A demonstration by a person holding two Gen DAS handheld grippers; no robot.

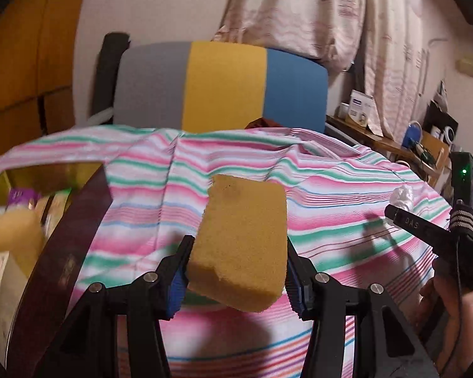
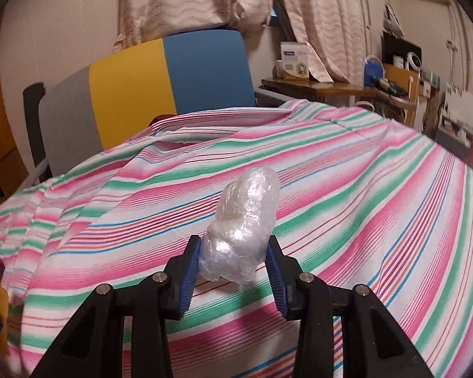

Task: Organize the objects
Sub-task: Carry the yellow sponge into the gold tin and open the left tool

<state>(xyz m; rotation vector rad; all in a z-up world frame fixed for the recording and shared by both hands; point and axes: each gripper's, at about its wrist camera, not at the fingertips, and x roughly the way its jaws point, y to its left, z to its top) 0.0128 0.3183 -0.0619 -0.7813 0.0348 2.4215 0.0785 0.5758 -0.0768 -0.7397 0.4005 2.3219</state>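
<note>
Left gripper (image 1: 236, 271) points downward over the pink, green and white striped cloth (image 1: 331, 195), its blue pads pinching a yellow rectangular sponge (image 1: 239, 245) held clear of the cloth. Right gripper (image 2: 235, 263), angled likewise, pinches a crumpled wad of clear plastic film (image 2: 244, 223) above the same cloth. At left, a dark-rimmed container (image 1: 63, 239) holds blurred packets.

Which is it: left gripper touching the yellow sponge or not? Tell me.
Touching. The left wrist view shows the left gripper with both blue pads pressed against the yellow sponge's sides.
</note>
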